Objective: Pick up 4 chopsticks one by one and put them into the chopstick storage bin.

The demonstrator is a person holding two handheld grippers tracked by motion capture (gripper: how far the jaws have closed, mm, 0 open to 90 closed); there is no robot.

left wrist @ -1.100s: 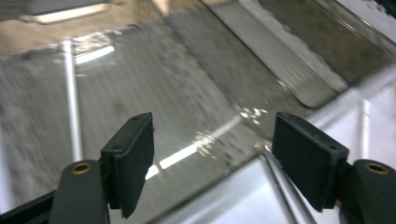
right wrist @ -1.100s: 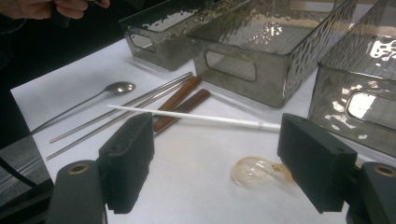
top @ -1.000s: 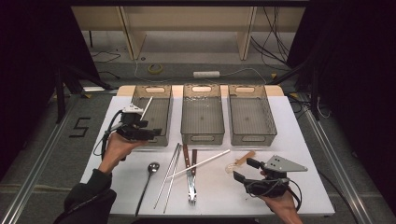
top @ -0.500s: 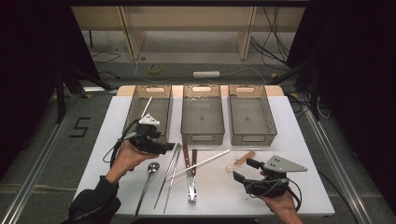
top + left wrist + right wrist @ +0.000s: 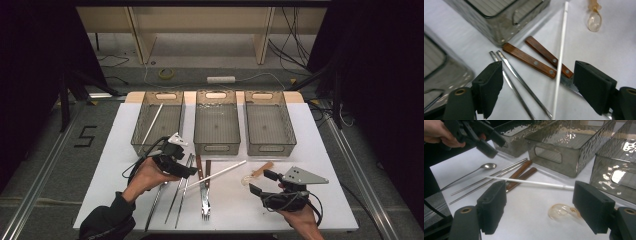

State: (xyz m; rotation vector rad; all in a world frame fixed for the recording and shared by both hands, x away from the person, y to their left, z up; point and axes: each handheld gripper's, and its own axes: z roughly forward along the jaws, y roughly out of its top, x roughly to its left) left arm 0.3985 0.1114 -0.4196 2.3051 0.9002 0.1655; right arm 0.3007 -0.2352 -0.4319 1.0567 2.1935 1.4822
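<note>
High view: left tongs (image 5: 191,172) agape over metal chopsticks (image 5: 181,192).

In the high view the white table (image 5: 320,145) is lit evenly from above, while the room around it stays very dark. Shadows on it are short and soft. The picture is a bit grainy. In the left gripper view the near jaws look soft, perhaps from motion blur. In the right gripper view bright glare sits on the clear bins (image 5: 564,147).
</note>
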